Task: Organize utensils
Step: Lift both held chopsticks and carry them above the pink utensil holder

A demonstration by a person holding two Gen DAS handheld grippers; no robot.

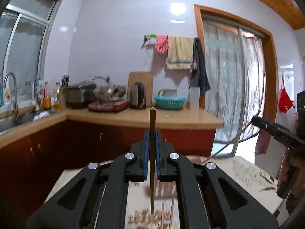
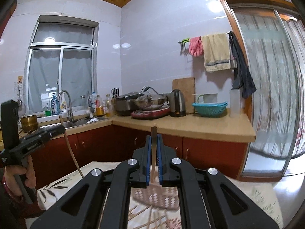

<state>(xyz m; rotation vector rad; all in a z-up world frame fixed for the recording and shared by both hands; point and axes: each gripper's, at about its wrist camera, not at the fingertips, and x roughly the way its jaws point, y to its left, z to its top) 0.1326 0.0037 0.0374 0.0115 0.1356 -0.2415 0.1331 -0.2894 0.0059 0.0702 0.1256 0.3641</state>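
Left gripper (image 1: pixel 152 133): my pads pinch one dark chopstick (image 1: pixel 152 162), upright, both ends sticking out.
Right gripper (image 2: pixel 154 138): pressed onto one pale chopstick (image 2: pixel 154 152), upright.
Hard to make out: blurred loose chopsticks (image 1: pixel 167 215) on the patterned counter (image 1: pixel 253 183) below; count unclear.

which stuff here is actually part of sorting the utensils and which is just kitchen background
Part of the job:
- left gripper, shut on a dark chopstick
- right gripper, shut on a pale chopstick
- loose chopsticks on the table
- woven holder on the table

Just lying about:
- kettle
- teal basket
- cutting board
- hanging towel
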